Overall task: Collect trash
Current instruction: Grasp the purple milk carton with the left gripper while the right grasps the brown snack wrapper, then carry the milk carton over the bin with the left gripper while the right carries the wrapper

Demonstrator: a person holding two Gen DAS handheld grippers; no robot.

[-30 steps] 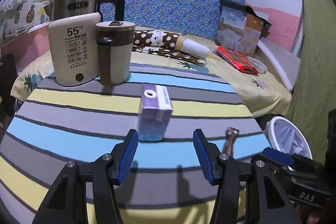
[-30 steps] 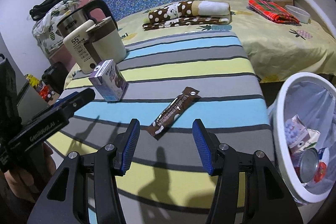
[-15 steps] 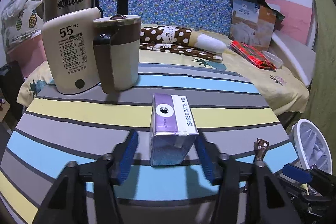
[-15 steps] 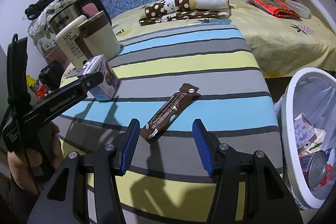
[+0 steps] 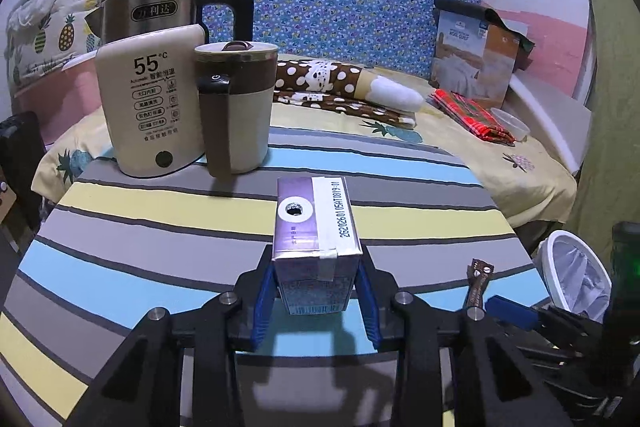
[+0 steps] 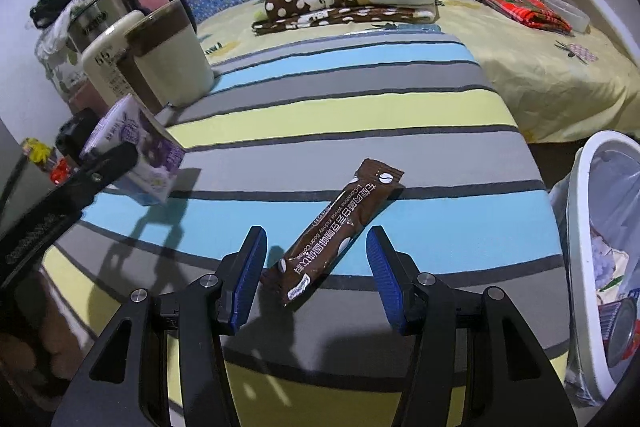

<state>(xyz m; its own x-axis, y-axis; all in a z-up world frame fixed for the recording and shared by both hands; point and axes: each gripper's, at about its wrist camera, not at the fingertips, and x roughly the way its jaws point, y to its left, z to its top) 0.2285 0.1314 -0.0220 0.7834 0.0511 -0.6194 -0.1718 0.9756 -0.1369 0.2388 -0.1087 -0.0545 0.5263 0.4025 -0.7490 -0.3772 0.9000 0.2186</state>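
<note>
A purple drink carton [image 5: 312, 223] stands on the striped table [image 5: 160, 207]. My left gripper [image 5: 315, 279] has its jaws closing on it, and both blue pads touch its sides. In the right wrist view the carton [image 6: 148, 155] leans in that grip. A brown coffee sachet [image 6: 340, 227] lies flat between the fingers of my right gripper [image 6: 316, 239]. Those jaws are closing a little and stand clear of the sachet on both sides. The sachet [image 5: 478, 279] also shows at the right in the left wrist view.
A cream kettle [image 5: 152, 107] and a brown-and-cream mug [image 5: 236, 115] stand at the table's far left. A white bin [image 6: 576, 267] with trash in it sits beside the table's right edge. Behind the table is a bed with folded cloths and a box.
The left gripper came forward around the carton and its fingers closed onto its sides. The right gripper moved forward and down until the sachet lay between its fingers.
</note>
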